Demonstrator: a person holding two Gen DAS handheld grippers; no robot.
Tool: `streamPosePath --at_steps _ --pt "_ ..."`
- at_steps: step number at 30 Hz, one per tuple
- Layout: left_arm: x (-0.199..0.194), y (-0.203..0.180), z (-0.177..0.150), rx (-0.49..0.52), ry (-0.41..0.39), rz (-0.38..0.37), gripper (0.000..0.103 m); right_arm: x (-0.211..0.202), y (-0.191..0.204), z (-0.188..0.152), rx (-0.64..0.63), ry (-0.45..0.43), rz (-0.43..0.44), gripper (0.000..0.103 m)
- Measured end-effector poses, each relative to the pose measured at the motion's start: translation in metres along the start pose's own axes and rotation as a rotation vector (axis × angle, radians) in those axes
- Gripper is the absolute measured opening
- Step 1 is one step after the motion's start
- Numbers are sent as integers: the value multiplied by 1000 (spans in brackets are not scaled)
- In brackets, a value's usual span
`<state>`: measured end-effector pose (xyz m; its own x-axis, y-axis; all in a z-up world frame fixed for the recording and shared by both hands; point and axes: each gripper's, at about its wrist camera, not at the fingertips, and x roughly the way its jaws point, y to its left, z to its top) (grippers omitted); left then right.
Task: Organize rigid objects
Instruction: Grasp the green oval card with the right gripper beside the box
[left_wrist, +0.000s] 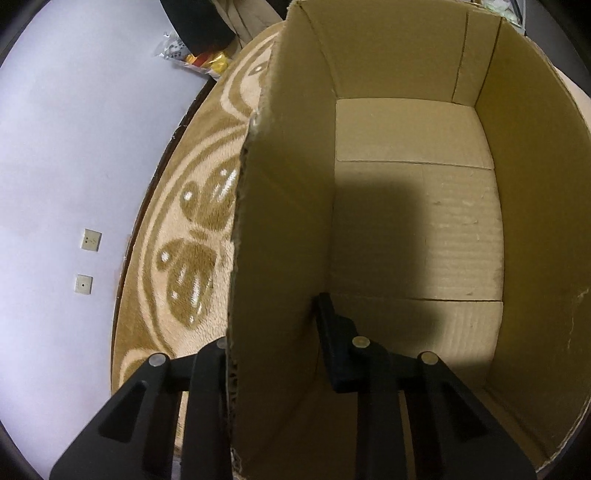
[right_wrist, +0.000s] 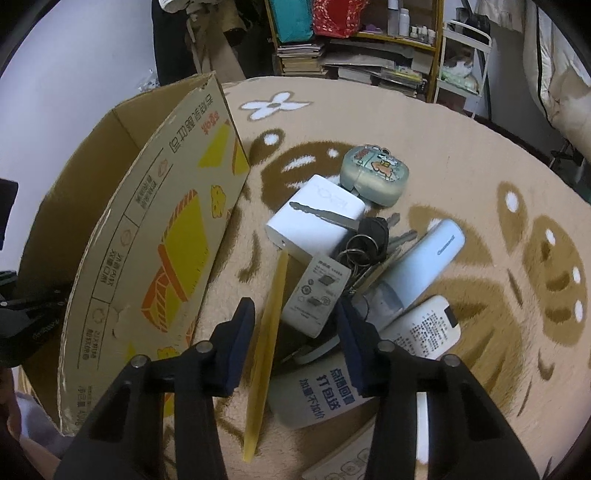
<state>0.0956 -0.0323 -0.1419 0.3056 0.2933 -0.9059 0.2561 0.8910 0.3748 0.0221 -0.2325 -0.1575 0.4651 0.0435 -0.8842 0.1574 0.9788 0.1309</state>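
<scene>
Right claw (right_wrist: 295, 332) open, low centre frame, straddling yellow stick (right_wrist: 267, 343); close squarely on it. Left claw (left_wrist: 273, 339) clamps cardboard box (left_wrist: 280, 236) wall, steadying.

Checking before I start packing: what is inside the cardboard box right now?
The cardboard box shows only its bare floor and a shadow. The near corner behind the left gripper, which straddles its side wall, is hidden.

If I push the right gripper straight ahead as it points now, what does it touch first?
Most likely the small white labelled card, lying just beyond the open right gripper and between its fingers. The yellow stick also runs between them, lower, so depth is unclear.
</scene>
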Motion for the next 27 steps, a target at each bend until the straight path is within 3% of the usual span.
streamPosePath --at_steps 5,27 --pt "1 1 1 -8 1 -11 24 -1 5 0 -3 -25 -5 34" --pt "4 18 -5 -18 -7 -30 24 -21 14 0 46 -55 13 31"
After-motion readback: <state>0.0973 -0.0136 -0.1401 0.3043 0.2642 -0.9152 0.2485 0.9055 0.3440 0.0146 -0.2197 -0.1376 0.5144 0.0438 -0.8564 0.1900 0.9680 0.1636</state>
